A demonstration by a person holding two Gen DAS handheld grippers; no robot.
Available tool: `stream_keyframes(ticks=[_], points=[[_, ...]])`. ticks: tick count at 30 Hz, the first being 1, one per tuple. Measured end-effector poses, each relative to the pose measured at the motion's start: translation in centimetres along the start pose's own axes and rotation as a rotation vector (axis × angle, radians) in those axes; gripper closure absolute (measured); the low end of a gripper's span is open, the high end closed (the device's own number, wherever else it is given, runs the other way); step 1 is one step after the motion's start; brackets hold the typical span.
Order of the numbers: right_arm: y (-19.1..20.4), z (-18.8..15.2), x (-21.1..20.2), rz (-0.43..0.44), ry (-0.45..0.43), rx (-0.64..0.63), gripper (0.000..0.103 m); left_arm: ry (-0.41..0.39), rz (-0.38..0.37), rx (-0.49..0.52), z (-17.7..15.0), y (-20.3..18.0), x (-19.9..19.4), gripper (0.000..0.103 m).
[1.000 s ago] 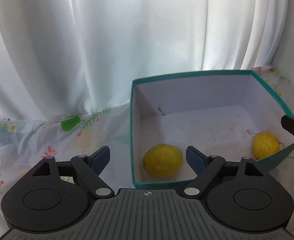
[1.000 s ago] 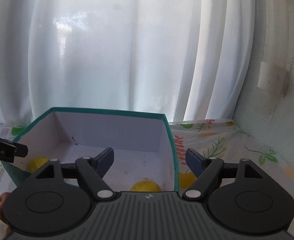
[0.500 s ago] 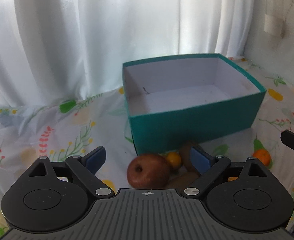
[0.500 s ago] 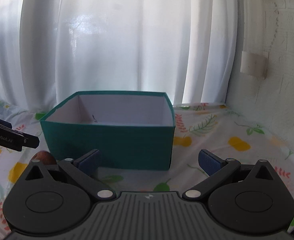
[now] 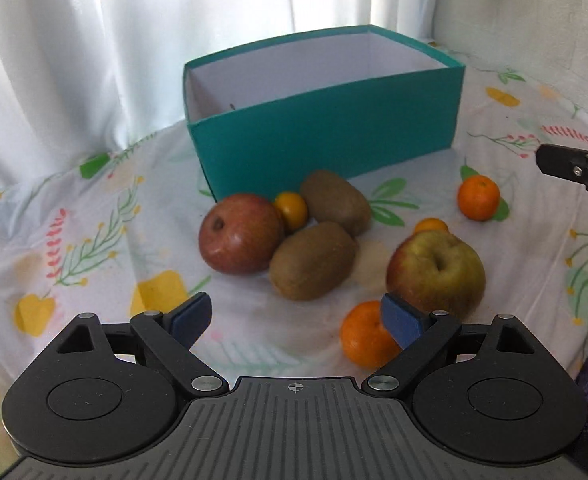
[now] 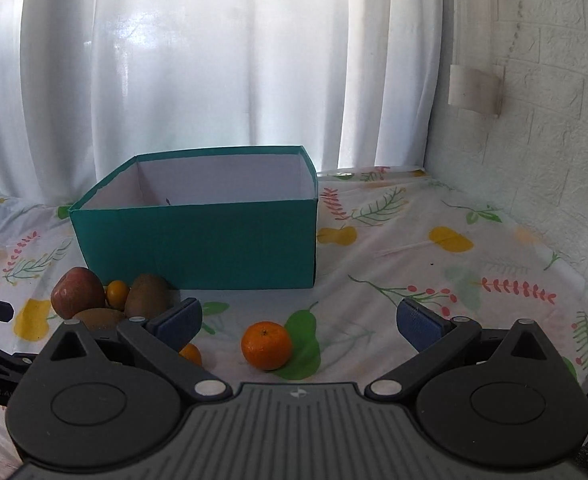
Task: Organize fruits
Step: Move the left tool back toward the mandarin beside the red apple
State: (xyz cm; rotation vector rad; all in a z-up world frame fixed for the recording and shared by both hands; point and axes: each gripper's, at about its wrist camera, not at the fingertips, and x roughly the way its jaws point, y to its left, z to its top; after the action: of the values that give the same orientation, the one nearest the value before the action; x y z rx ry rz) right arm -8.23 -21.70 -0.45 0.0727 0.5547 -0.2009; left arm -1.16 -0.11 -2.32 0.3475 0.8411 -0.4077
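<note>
- Left gripper (image 5: 296, 316) stood wide w/ nothing between the pads; it hung over the fruit pile, a mandarin (image 5: 364, 334) just by its right pad.
- Right gripper (image 6: 298, 322) also stood wide and empty, another mandarin (image 6: 267, 345) on the cloth just ahead of it.
- Risk: fruit was round and lay on a wrinkled tablecloth (image 5: 93, 240); a pad nudging one off-centre would prob. send it rolling, maybe toward the table edge.
- Risk: red apple (image 5: 239, 234), small orange fruit (image 5: 291, 211) and both kiwis touched each other, so closing on one could shove its neighbours.
- Risk: front kiwi (image 5: 314, 262) is prob. soft; too hard a squeeze could bruise it.
- Risk: the grippers were near each other (right one's tip showed at the edge of the left view); reaching for the same spot could make them clash.
- Risk: teal box (image 5: 334, 140) looked like light cardboard; a knock on its wall could shift it.
- Count: apples 2 (red, plus yellow-green apple (image 5: 438, 272)); kiwis 2 (incl. rear kiwi (image 5: 336, 200)); orange citrus 4, one half hidden behind the yellow-green apple; box 1.
- All counted fruit lay on the cloth in front of the box; box floor not visible, so contents unknown.
</note>
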Motion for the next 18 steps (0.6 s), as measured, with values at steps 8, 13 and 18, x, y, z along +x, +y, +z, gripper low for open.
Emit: stream_keyframes(ticks=[8, 13, 18], points=[[-0.1, -0.3, 0.7, -0.006, 0.033, 0.001, 0.0, -0.015, -0.04, 0.058, -1.2, -1.4, -0.1, 0.009], [-0.2, -0.6, 1.1, -0.009, 0.047, 0.001, 0.0, 0.018, -0.044, 0.083, -1.8, -2.1, 0.6, 0.011], [-0.2, -0.7, 1.7, -0.01, 0.063, -0.002, 0.0, 0.029, -0.06, 0.089, -1.9, -2.5, 1.2, 0.014]])
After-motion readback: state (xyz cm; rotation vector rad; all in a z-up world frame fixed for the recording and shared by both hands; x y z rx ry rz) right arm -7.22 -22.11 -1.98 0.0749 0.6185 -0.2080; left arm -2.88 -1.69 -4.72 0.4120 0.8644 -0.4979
